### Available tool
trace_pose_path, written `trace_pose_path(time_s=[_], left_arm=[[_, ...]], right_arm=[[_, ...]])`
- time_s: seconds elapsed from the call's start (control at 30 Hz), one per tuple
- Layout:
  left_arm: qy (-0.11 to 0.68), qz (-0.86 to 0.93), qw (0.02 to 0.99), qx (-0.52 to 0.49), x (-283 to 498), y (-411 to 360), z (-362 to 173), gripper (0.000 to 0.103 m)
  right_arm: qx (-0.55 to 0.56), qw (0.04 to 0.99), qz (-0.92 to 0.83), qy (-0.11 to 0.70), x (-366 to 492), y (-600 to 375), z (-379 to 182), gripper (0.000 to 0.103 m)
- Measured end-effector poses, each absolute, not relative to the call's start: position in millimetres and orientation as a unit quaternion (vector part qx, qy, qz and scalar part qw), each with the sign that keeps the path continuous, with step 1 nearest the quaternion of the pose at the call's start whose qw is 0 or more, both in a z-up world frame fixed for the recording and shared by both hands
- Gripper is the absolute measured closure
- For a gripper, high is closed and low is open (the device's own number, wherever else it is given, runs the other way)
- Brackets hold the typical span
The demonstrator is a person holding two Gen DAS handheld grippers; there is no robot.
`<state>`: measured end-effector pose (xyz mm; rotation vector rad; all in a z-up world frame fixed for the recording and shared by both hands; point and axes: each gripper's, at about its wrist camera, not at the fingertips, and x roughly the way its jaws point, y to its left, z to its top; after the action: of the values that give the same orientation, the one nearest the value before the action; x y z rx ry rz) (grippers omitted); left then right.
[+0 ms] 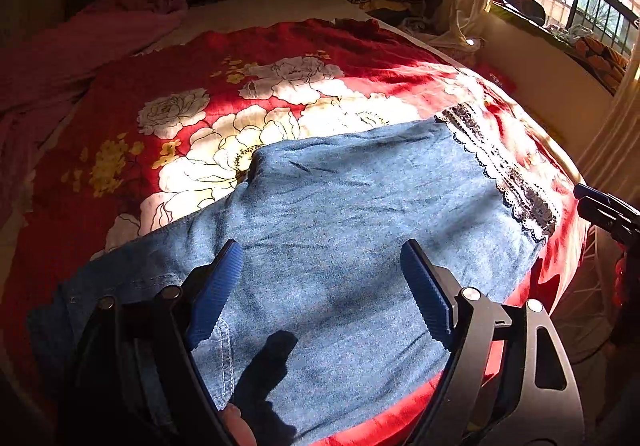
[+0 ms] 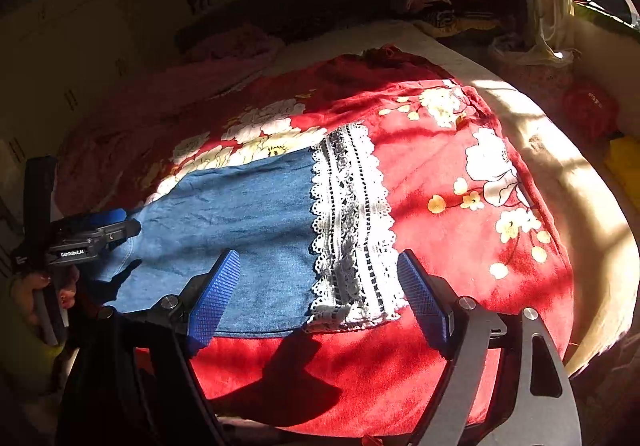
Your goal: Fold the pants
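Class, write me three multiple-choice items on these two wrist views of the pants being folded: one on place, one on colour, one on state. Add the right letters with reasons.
1. Where do the denim pants lie?
A. on the red floral blanket
B. on the window sill
C. on the floor

2. What colour is the lace trim at the leg's end?
A. yellow
B. white with black
C. green

3. How do the right tongs stand?
A. shut on the lace
B. shut on the blanket
C. open, holding nothing

Answers: 1 A, red cloth shows around the denim; 2 B, white scallops with dark bands; 3 C, the pads stand wide apart above the cloth.
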<state>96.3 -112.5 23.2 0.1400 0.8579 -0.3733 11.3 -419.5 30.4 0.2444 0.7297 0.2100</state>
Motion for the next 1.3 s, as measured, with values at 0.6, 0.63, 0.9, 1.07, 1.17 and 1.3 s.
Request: trace_pose_path(time_s=[0.6,0.63,0.9,1.07,1.17,1.3], left_arm=[[0.401,-0.279,0.867,0.094,172,-215,46,0.026],[0.402,-0.284,0.865,0.099,176,-221,44,0.026],[0.41,-0.324,0.845,0.118,214,-262,15,0.026],[0.425,-0.355,0.826,0.105,236,-277,-5,0.027],[0.434,-0.384,0.809,0.099,247,-286,-17,0.041],[0.457,-0.416,0.783,0.074,261,-297,-38,0.042]], right_arm=[[0.14,0.912,0.097,0.374,27,-422,0,0.012],[0.14,0.912,0.097,0.374,29,-423,-2,0.012],[0.158,0.906,0.101,0.379,45,-428,-16,0.012],[0.163,0.9,0.112,0.389,55,-427,-27,0.039],[0.175,0.895,0.137,0.386,58,-426,-27,0.059],[0.186,0.892,0.133,0.391,63,-428,-31,0.059]])
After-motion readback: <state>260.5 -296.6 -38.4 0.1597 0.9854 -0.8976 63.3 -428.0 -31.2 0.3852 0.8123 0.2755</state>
